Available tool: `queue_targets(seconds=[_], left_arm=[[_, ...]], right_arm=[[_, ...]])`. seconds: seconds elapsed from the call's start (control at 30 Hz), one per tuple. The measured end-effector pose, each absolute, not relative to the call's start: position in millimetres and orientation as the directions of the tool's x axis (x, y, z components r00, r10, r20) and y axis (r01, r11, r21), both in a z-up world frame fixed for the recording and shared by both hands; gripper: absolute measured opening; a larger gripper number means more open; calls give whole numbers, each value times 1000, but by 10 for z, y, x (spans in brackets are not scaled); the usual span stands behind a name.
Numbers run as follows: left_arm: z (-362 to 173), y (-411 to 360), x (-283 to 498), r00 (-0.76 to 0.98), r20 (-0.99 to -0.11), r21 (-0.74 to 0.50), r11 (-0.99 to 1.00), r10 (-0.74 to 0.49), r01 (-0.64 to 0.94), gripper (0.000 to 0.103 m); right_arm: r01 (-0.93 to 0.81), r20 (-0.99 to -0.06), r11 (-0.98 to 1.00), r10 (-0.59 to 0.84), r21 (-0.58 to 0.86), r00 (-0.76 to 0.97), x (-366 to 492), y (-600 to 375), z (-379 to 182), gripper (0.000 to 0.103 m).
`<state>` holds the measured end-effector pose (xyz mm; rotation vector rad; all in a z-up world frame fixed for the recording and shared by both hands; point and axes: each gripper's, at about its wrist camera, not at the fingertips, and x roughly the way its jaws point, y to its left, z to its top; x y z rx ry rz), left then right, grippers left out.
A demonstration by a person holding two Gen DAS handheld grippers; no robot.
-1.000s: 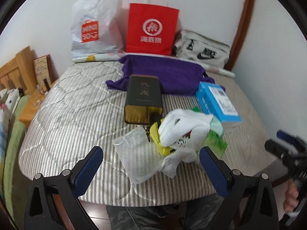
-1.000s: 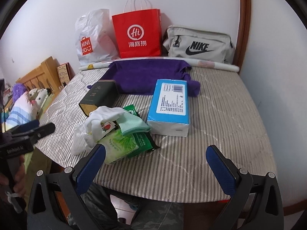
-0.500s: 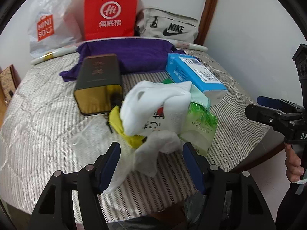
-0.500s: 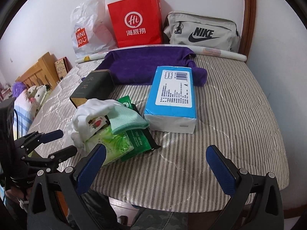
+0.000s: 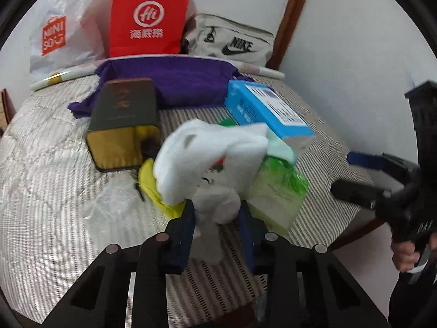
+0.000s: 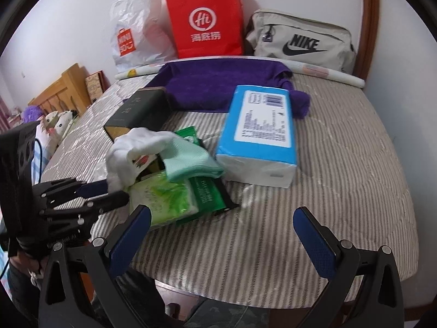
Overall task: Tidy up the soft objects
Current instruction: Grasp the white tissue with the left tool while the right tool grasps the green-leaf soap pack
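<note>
A white cloth (image 5: 207, 153) lies crumpled on a pile at the near edge of the striped table (image 5: 54, 191). My left gripper (image 5: 217, 218) is shut on the cloth's lower end. The cloth (image 6: 131, 147) and the left gripper (image 6: 109, 191) also show in the right wrist view. Under the cloth lie a mint green cloth (image 6: 188, 158), a yellow item (image 5: 153, 183) and green wipe packs (image 6: 166, 199). My right gripper (image 6: 222, 235) is open and empty, above the table's near edge to the right of the pile.
A blue tissue pack (image 6: 262, 134), a dark box (image 5: 123, 125) and a purple cloth (image 6: 218, 87) lie behind the pile. A clear plastic bag (image 5: 109, 199) lies left of it. A red paper bag (image 6: 204, 22), a Miniso bag (image 6: 136, 27) and a Nike bag (image 6: 300, 41) stand at the wall.
My left gripper moved forward to the pile and its jaws closed from wide open onto the white cloth's lower end. The right gripper came slightly closer to the table and stayed open.
</note>
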<state>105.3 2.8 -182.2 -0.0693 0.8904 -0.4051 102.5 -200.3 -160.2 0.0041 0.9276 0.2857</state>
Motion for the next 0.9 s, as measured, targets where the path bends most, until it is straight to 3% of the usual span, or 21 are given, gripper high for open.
queue_targets(seconds=[0.43, 0.63, 0.7, 0.73, 0.8, 0.9], left_arm=[[-1744, 513, 1133, 581, -735, -270, 937, -350, 222, 29], [-1808, 564, 1170, 565, -739, -304, 930, -367, 207, 29], [-1813, 586, 1168, 566, -737, -311, 929, -369, 201, 29], [-1818, 593, 1169, 567, -738, -310, 930, -366, 197, 29], [-1831, 601, 1158, 568, -742, -303, 934, -355, 188, 29], [-1854, 628, 1160, 566, -744, -314, 933, -355, 174, 29]], right_arm=[[-371, -805, 923, 296, 102, 515, 1075, -1531, -1832, 103], [-408, -829, 913, 219, -11, 514, 1112, -1303, -2018, 103], [-405, -832, 914, 208, -22, 515, 1123, -1286, -2048, 97], [-406, -833, 914, 215, -14, 511, 1127, -1290, -2056, 87], [-427, -839, 904, 256, 30, 481, 1106, -1326, -2048, 78], [-452, -837, 892, 262, 20, 481, 1016, -1406, -2014, 77]])
